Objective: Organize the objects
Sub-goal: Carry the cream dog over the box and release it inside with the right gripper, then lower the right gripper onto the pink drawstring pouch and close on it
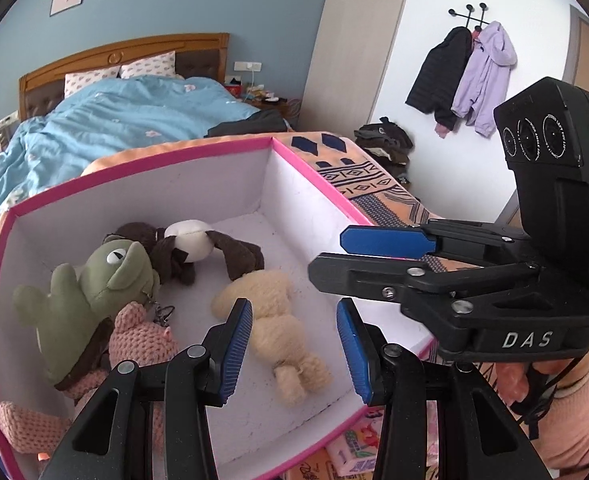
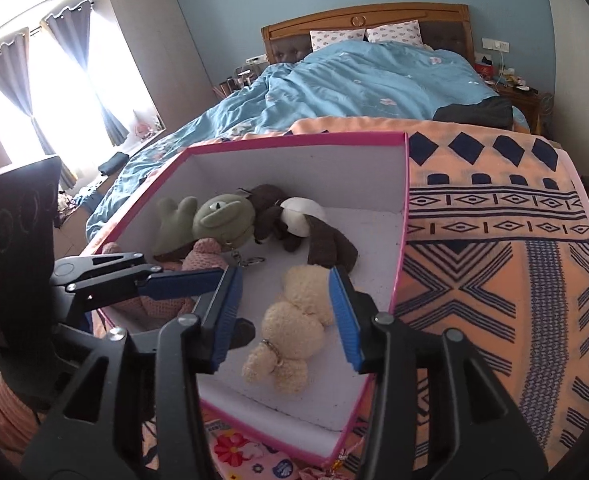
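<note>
Both claws hung over the near part of the box, and both were spread with nothing pinched. The left claw (image 1: pixel 294 308) and the right claw (image 2: pixel 285 276) framed the cream bear (image 2: pixel 294 328), but their pads did not touch it. It lay on the box floor, apart from them.

Just in front of the box, some flat colourful packets (image 1: pixel 354 452) lay on the blanket. I judged that these were the things not yet put away. They would be hard to pinch from above, because the blanket under them is soft and would sink. It would be better to come from the side and take one by its edge.

The box (image 1: pixel 174 148) had a pink rim and white walls. Before any sideways move, each claw should rise straight up until it is clear of that rim, otherwise the light box may be dragged. Inside, a green frog (image 1: pixel 94 288) and a pink knitted toy (image 1: pixel 142 340) were pressed against the left wall. A brown and white dog (image 1: pixel 186 246) lay behind them. The floor at the right side was bare, so new things would fit best there.

Under the box was the orange patterned blanket (image 2: pixel 494 280), then the blue quilt (image 2: pixel 374 80) and the wooden headboard (image 2: pixel 366 18).
</note>
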`<state>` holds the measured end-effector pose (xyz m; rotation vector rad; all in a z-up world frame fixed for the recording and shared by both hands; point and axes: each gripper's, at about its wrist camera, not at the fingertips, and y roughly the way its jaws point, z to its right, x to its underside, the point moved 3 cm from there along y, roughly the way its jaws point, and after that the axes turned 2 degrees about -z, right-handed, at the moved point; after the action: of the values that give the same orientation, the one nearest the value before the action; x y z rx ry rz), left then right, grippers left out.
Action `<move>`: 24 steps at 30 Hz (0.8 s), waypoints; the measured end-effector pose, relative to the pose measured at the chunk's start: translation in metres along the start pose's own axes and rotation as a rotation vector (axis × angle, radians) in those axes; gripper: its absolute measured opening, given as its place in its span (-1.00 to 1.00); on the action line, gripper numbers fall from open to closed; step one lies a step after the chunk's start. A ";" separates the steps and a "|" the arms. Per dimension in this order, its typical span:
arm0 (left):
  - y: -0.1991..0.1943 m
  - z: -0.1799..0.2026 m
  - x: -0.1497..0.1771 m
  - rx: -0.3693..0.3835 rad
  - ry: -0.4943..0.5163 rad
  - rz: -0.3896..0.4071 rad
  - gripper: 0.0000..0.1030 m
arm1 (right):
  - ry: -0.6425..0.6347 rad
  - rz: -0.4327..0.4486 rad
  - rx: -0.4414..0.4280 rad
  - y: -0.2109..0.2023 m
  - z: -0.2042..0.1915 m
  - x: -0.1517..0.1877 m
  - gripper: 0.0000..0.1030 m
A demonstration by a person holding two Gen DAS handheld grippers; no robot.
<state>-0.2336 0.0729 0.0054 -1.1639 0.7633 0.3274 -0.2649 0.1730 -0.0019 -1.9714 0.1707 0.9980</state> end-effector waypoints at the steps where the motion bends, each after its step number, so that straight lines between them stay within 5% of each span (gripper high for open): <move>1: -0.003 0.001 0.001 0.000 0.005 0.009 -0.11 | 0.001 0.003 -0.004 -0.002 0.000 0.001 -0.08; 10: -0.041 0.014 0.013 0.014 0.029 0.111 0.14 | -0.006 0.076 -0.081 -0.042 -0.012 0.017 -0.04; 24: -0.070 0.045 0.049 0.040 0.103 0.144 0.16 | 0.014 0.124 -0.180 -0.086 -0.027 0.063 0.02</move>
<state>-0.1398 0.0791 0.0289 -1.0969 0.9423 0.3719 -0.1669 0.2185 0.0175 -2.1533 0.2197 1.1126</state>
